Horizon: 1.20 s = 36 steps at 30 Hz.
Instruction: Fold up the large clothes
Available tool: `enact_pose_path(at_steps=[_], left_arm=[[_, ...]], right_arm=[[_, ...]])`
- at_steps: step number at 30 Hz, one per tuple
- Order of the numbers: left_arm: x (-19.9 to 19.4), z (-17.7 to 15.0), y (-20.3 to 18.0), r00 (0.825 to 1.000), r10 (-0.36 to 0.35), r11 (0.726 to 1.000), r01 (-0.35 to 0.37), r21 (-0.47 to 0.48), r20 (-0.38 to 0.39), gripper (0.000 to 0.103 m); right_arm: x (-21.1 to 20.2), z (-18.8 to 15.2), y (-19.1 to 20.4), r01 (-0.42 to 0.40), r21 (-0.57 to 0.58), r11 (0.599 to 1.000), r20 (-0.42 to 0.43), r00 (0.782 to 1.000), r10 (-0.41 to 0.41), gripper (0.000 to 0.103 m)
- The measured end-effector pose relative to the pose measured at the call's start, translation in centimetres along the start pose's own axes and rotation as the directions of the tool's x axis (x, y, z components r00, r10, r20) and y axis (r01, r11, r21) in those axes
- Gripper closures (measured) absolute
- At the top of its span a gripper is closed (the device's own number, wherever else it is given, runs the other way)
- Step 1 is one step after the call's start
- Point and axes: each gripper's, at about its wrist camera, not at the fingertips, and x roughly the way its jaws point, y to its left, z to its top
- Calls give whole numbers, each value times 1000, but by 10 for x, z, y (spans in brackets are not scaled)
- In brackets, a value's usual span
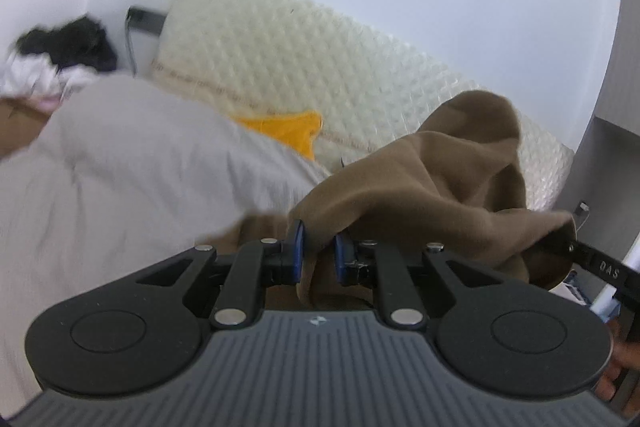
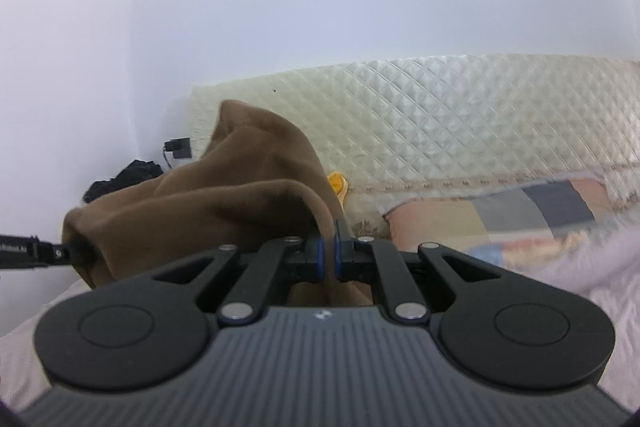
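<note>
The left tongs [image 1: 318, 251] pinch a fold of the soft brown fleece garment [image 1: 432, 179], and the right tongs [image 2: 328, 255] are pressed together on another edge of it. The garment hangs bunched between them, lifted above the pale grey bed sheet [image 1: 132, 163]. Behind stand a cream quilted mattress [image 2: 460, 123] against the white wall and a yellow cloth [image 1: 288, 129].

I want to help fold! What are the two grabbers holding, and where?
Both hold the brown garment: the left gripper and right gripper each pinch a bunched bit of cloth.
</note>
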Motion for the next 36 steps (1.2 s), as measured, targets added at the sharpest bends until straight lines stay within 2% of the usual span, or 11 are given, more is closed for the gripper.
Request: enact_pose_path(at_steps=[6,11,13,16,18,23,24,28,30,32,36], left_arm=[[-25,-64,10,994,48,994,-57,-94,-101,85],[-18,-111,23,972,109,984,-135,-114,-207,85],[-9,-130,31,956,122,978,-162,-134,-265,85],[4,-153,37,931,158,970,-208,-124,-328,85],[8,-159,42,923,161,967,-219,-130,-350,86],[3,-156,45,926,145,968,-205,-142,-349,85],[1,-156,45,924,141,969,-203,-144,-354,81],[-15,-150,43,920,128,968,-197,-155,-370,45],[-27,-145,40,926,113,971,-179,-156,-361,40],[-38,-140,37,933,104,973,-167,-159,-345,39],[-62,-126,24,958,86,982,-128,-141,-272,38]], right_arm=[[-54,-56,1,30,-25,999,-64,997,-32,95],[-65,-104,1,60,-20,998,-164,984,-62,95],[-69,-120,5,82,-6,997,-230,970,-81,95],[-64,-147,-4,115,51,992,-349,933,-90,95],[-56,-160,-7,128,27,991,-389,915,-108,95],[-49,-166,-16,150,94,984,-414,905,-98,94],[-49,-164,-15,148,86,985,-417,903,-99,92],[-63,-158,-9,152,88,984,-443,891,-99,83],[-81,-157,-8,149,135,980,-452,889,-72,65],[-93,-152,-13,132,190,973,-438,898,-36,47],[-113,-138,-17,91,225,970,-361,933,-4,45]])
